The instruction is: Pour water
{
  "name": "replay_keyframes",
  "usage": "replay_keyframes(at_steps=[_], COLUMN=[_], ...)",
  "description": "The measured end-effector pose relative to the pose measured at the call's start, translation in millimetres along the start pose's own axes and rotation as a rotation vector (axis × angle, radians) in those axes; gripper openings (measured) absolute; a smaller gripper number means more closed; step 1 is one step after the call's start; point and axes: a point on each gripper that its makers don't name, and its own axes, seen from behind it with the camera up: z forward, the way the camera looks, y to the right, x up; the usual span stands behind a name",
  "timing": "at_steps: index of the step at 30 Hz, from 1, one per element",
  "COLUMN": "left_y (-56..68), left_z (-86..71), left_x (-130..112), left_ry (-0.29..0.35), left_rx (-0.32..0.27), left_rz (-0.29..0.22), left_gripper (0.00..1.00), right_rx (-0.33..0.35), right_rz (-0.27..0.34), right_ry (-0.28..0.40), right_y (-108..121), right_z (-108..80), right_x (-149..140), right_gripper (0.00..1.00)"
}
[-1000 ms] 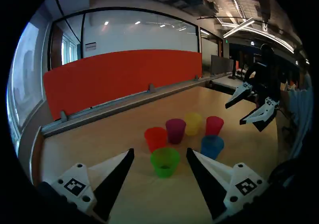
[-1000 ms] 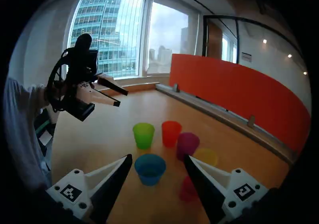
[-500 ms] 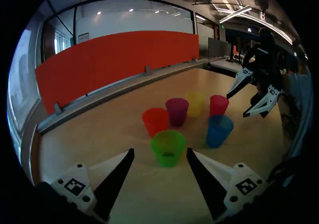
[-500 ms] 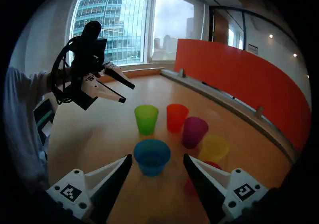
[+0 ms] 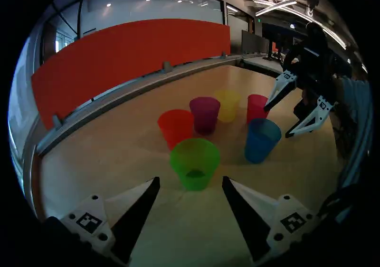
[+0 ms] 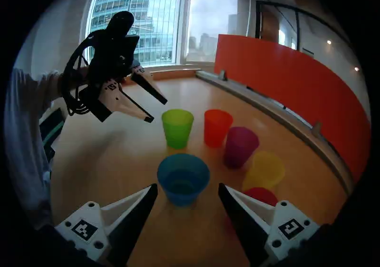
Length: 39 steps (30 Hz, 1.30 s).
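Green cup [image 5: 194,164]: smooth tapered plastic, on wood counter [image 5: 118,143], 12 o'clock just off my left gripper [image 5: 190,179], fingers spread. Blue cup [image 6: 183,178], same shape, 12 o'clock off my right gripper [image 6: 187,186], also spread.

cups: 6 – green [image 5: 194,161], orange [image 5: 175,126], purple [image 5: 204,113], yellow [image 5: 227,104], red [image 5: 257,106], blue [image 5: 261,139]
grippers: 2 – left gripper [image 5: 190,178], right gripper [image 6: 187,185]
tables: 1 [image 5: 114,153]
partitions: 1 [image 5: 128,53]

Left claw [image 5: 190,178] (spread wide), green cup [image 5: 195,160] ahead

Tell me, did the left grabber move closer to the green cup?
Yes. In the right gripper view, the left gripper has come closer to the green cup; the gap between them has shrunk.
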Motion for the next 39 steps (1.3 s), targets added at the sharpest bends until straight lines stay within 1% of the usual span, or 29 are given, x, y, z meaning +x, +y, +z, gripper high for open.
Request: replay_keyframes(at_steps=[6, 16, 29, 30, 34, 39], left_y=[0.7, 2.2, 3.2, 3.2, 2.9, 2.4], left_z=[5.0, 10.0, 15.0, 15.3, 17.5, 20.8], left_x=[-2.3, -5.2, -6.6, -7.0, -8.6, -8.3], left_ry=[-0.010, -0.020, -0.030, -0.032, -0.039, -0.041], left_rx=[-0.008, -0.017, -0.027, -0.028, -0.030, -0.033], left_rz=[0.007, 0.011, 0.019, 0.020, 0.020, 0.018], left_gripper=[0.98, 0.98, 0.98, 0.98, 0.98, 0.98], right_rx=[0.007, 0.030, 0.038, 0.039, 0.048, 0.050], right_rz=[-0.012, -0.008, -0.009, -0.009, -0.002, 0.000], right_ry=[-0.011, -0.028, -0.046, -0.047, -0.049, -0.048], right_y=[-1.0, -3.2, -3.7, -4.1, -6.9, -7.7], right_z=[10.8, 30.5, 48.2, 49.1, 52.0, 52.0], right_x=[-1.1, -1.6, -5.5, -5.9, -6.9, -6.4], right_gripper=[0.99, 1.00, 1.00, 0.99, 0.93, 0.91])
